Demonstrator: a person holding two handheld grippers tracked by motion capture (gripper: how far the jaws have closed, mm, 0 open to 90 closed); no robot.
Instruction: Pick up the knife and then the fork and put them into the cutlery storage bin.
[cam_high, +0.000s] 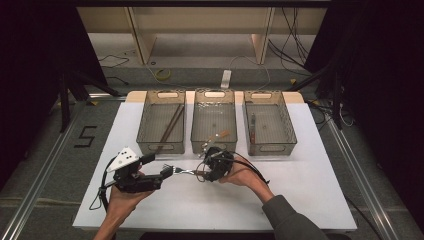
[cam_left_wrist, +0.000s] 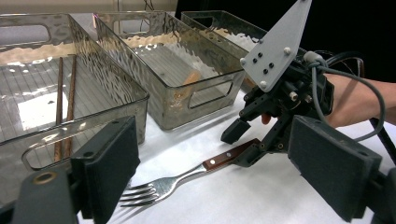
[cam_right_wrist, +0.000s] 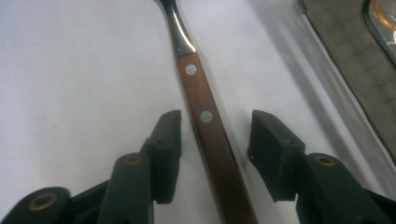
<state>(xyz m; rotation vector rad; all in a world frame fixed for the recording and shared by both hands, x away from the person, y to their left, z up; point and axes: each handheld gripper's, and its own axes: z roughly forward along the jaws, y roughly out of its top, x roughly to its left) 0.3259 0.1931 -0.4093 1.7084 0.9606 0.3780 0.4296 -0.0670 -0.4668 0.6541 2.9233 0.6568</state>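
The high view shows one fork (cam_high: 182, 170) lying flat on the white bench (cam_high: 310, 200), near the middle and just in front of the middle bin (cam_high: 214, 121). The fork has shiny silver prongs and a brown wooden handle with small silver dots on it. In the left gripper view its four prongs point toward the left gripper (cam_left_wrist: 212, 186), and its handle points toward the right gripper (cam_left_wrist: 240, 142).

There are three see-through grey bins in a row along the far edge of the bench. The left bin (cam_high: 161, 122) holds two brown chopsticks (cam_high: 170, 129). The middle bin holds one small light-brown thing, too small to tell what it is. The right bin (cam_high: 269, 123) holds one long thin thing, too dim to name.

There are two grippers, one in each hand. The fingers of the left gripper are wide apart and hold nothing; the prongs lie on the bench just in front of them. In the right gripper view, the fingers (cam_right_wrist: 167, 140) of the right gripper stand on either side of the wooden handle. They are partly apart, with a small gap on each side, so they do not press on it.
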